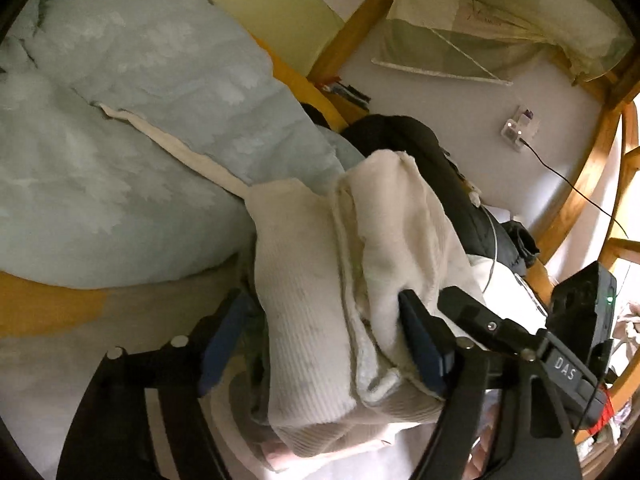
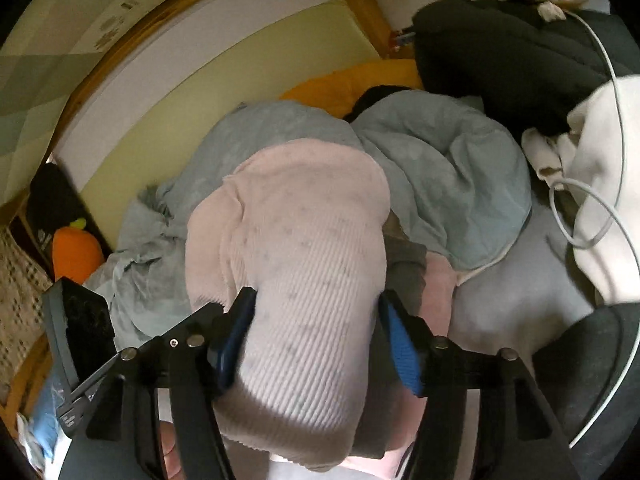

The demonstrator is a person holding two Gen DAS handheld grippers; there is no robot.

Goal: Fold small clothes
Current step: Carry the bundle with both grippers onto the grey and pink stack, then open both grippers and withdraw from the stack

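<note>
Blue-padded jaws of the left gripper (image 1: 320,344) are standing wide around a bundled cream ribbed garment (image 1: 312,320); the right pad is lying against the cloth and the left pad looks clear of it, so the jaws seem to be straddling it rather than pinching. In the right wrist view, the right gripper (image 2: 316,340) is likewise spread to either side of the same ribbed bundle, which looks pinkish there (image 2: 296,264); both pads are sitting at its flanks without visibly squeezing.

Judging by that, a folded piece is being set down or released onto the bed, so the fold on this item looks close to done. The next move is probably drawing both grippers back without snagging the knit, then reaching for another small garment.

Around the bundle, a pale blue duvet (image 1: 132,132) is heaped to the left and behind, with a cream strip of fabric (image 1: 176,148) trailing across it. A black padded jacket (image 2: 504,56) is lying beyond, and a white cable (image 2: 576,216) is looping over white cloth at the right. An orange carrot-shaped plush (image 2: 76,252) is sitting by the wooden bed frame (image 1: 352,28).

Crowding is the main obstacle: the duvet is pressing against the garment, and the cable could catch the right gripper.
</note>
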